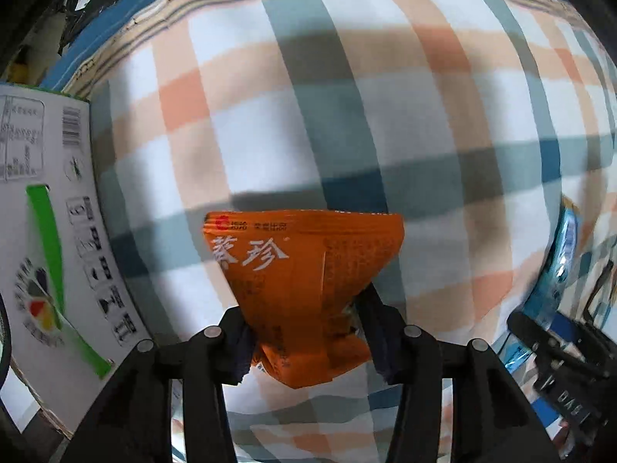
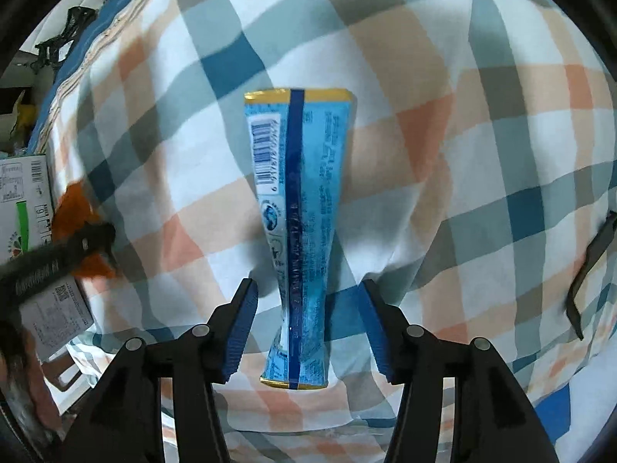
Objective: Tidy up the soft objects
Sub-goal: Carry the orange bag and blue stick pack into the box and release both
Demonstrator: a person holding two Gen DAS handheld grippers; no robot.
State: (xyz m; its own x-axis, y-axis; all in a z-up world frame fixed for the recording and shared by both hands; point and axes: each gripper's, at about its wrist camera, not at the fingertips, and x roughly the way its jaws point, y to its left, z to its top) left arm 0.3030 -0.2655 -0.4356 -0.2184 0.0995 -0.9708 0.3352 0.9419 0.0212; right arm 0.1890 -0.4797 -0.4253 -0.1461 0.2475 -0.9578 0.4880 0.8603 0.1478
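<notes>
I am working over a bed covered with a checked sheet (image 1: 308,96) in white, orange and teal squares, and it is filling almost all of both views. At the left side a white cardboard box (image 1: 46,231) with a green stripe and a barcode is standing beside the sheet. In the left wrist view my left gripper (image 1: 308,343) is pointing down and squeezing the lower part of an orange snack packet (image 1: 304,270) with white Chinese characters; both pads are pressing into the packet, which is crumpling between them. In the right wrist view my right gripper (image 2: 306,332) is standing with its blue pads (image 2: 241,332) apart, and a long light blue snack packet (image 2: 300,212) with a dark blue seam and a barcode is lying flat on the sheet between them, with a gap showing at each side, so I am not holding it.
</notes>
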